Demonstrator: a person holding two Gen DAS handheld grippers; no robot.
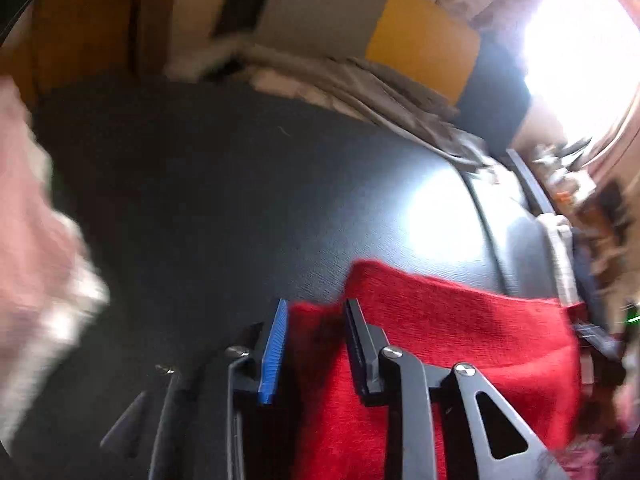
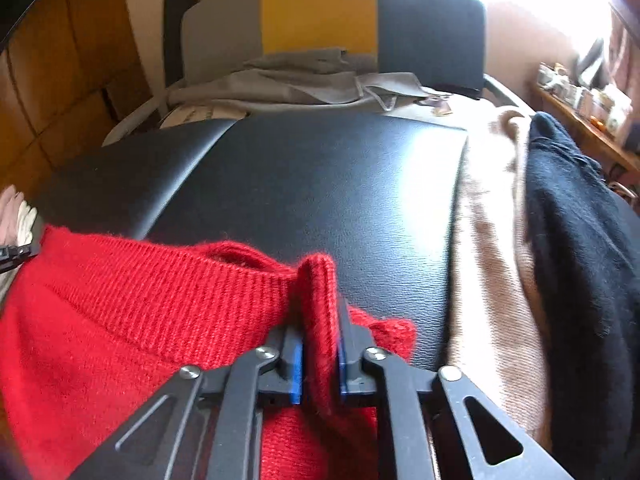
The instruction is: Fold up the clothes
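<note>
I read the right tongs (image 2: 320,344) as clamped on a bunched fold of the red knitted sweater (image 2: 100,340), at the ribbed band beside the neck opening; the blue pads (image 2: 297,364) press the wool from both sides. The sweater lies on the near edge of the black padded leatherette table (image 2: 320,184) and spreads toward the left of the right wrist view. In the left wrist view, which is blurred, I see the left tongs (image 1: 316,320) standing apart, with red wool lying between the fingers; whether they grip it I cannot tell. To the right of the table lie a beige knitted garment (image 2: 488,248) and a black knitted garment (image 2: 580,232), side by side and touching. At the far end, crumpled grey cloth (image 2: 304,80) lies before a grey, yellow and black panelled headboard (image 2: 320,12).
</note>
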